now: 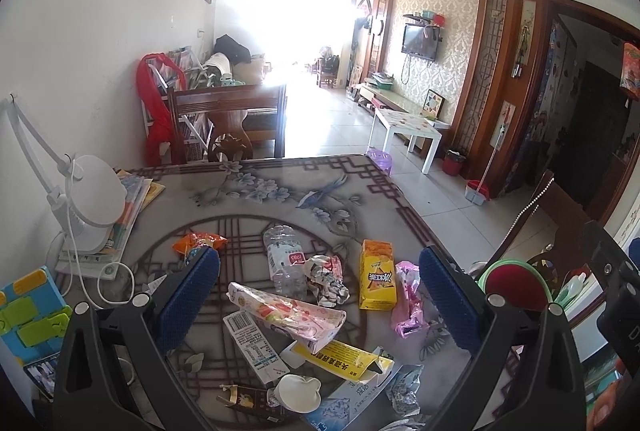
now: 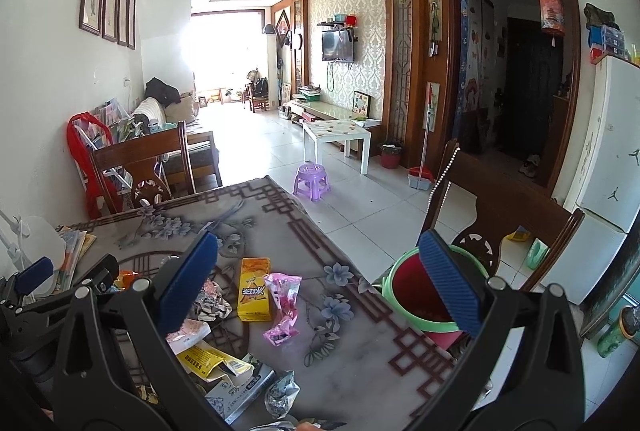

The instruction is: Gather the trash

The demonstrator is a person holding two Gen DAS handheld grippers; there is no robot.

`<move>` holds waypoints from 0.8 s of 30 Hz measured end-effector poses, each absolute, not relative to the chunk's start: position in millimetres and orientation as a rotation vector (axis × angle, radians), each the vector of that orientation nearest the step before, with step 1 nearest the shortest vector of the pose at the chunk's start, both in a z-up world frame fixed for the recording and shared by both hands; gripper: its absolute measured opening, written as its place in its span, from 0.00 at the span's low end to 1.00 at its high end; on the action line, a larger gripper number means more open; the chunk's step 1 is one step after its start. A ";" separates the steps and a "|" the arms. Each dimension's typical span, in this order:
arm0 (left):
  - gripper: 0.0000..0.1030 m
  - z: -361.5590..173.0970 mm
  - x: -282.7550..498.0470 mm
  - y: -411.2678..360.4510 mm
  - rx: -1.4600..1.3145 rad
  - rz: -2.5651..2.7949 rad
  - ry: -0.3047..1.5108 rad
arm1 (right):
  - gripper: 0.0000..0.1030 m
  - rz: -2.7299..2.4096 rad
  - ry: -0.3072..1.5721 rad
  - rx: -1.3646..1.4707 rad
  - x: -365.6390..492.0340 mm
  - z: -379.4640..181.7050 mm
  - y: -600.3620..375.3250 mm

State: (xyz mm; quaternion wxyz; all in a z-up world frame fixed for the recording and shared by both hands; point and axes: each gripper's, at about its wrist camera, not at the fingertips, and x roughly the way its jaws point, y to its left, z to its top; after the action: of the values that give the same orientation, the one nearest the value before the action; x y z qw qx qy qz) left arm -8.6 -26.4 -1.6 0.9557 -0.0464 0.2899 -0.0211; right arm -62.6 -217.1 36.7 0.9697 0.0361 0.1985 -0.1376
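While both claws hung spread and empty, the left gripper (image 1: 320, 295) hovered over wrappers heaped mid-table (image 1: 256, 183), and the right gripper (image 2: 320, 287) straddled the table's right edge, beside the green bucket (image 2: 400, 271); bare cloth lay beyond.

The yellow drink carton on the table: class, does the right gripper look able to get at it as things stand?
Probably yes. The right gripper is open and empty, and the yellow drink carton lies flat between its fingers' line of sight. Only the pink wrapper sits close beside it.
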 end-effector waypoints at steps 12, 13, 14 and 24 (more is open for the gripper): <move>0.92 -0.1 -8.2 -28.9 -0.079 -0.047 0.587 | 0.97 -0.274 0.410 0.049 -61.3 35.5 -214.3; 0.92 0.1 -8.3 -29.5 -0.079 -0.047 0.586 | 0.97 -0.275 0.410 0.050 -61.3 35.6 -214.4; 0.92 0.1 -8.3 -29.6 -0.079 -0.047 0.586 | 0.97 -0.276 0.411 0.050 -61.4 36.0 -214.2; 0.92 -0.5 -7.5 -27.8 -0.074 -0.036 0.586 | 0.97 -0.281 0.407 0.058 -61.9 35.5 -216.6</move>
State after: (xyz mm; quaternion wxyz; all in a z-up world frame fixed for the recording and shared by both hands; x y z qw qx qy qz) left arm -7.5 -27.8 -0.5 0.9565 -0.0363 0.2890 -0.0176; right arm -61.9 -216.6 35.5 0.9692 0.0286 0.2013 -0.1389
